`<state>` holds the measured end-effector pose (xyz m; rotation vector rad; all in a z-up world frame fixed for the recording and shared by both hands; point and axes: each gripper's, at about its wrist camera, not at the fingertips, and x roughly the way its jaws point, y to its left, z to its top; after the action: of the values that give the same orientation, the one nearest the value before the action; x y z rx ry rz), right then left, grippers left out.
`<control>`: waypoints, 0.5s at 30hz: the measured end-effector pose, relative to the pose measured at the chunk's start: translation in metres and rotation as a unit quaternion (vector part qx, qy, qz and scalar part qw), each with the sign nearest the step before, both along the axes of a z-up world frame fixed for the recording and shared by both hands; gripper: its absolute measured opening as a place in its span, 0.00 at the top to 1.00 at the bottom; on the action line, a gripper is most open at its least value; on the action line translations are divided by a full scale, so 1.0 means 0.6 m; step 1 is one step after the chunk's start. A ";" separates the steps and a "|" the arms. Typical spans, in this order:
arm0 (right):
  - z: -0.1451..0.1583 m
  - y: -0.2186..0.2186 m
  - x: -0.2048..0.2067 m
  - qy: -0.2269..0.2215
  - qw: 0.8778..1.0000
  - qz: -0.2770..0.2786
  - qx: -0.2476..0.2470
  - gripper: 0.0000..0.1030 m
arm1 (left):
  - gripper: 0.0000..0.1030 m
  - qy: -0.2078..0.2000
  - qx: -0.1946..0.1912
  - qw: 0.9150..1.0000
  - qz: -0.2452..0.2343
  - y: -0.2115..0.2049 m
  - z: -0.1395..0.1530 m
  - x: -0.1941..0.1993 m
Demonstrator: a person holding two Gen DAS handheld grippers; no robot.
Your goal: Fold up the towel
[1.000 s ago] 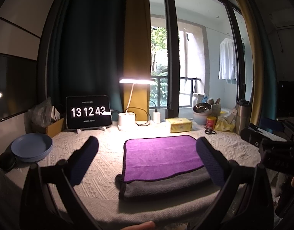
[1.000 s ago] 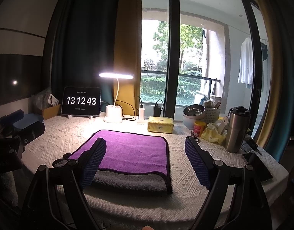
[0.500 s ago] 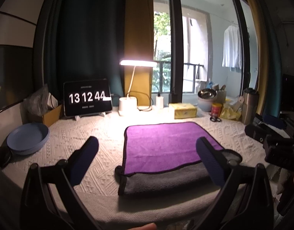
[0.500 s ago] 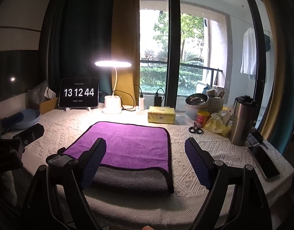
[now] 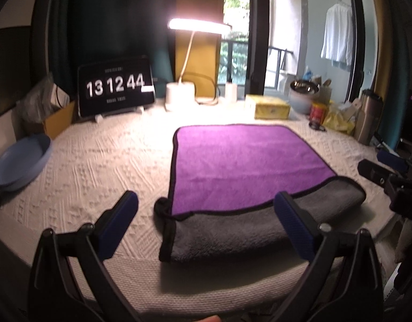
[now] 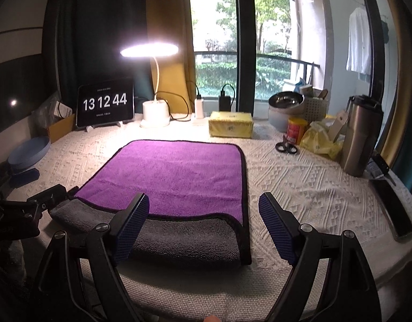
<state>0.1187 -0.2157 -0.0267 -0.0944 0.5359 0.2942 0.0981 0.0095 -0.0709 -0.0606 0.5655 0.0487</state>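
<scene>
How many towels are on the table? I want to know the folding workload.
1: a purple and grey towel lies mid-table near the front edge. No other shows, though one could be hidden.

Blue bowl (image 5: 19,163) blurred, cut by left edge; phone (image 6: 392,209) partly cut off right; tablet small print (image 6: 105,114) illegible.

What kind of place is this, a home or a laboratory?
Probably a home: a table by a balcony window, with a lamp, a tumbler and a shirt hanging outside.

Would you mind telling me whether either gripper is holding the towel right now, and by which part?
Nothing is held: the left gripper and right gripper are both open near the towel.
</scene>
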 end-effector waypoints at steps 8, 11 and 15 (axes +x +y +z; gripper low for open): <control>-0.039 -0.005 0.048 0.058 0.998 0.001 -0.007 0.25 | 0.02 0.054 -0.020 0.998 0.003 0.016 -0.037 0.029; -0.052 -0.011 0.062 0.075 0.997 -0.001 -0.006 0.26 | 0.03 0.066 -0.025 0.997 0.004 0.022 -0.046 0.035; -0.067 -0.015 0.077 0.094 0.996 -0.005 -0.004 0.27 | 0.14 0.090 -0.032 0.995 0.004 0.027 -0.065 0.043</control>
<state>0.1651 -0.2246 -0.0667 -0.0727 0.7250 0.2934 0.1241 0.0257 -0.1098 -0.1213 0.7463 0.0451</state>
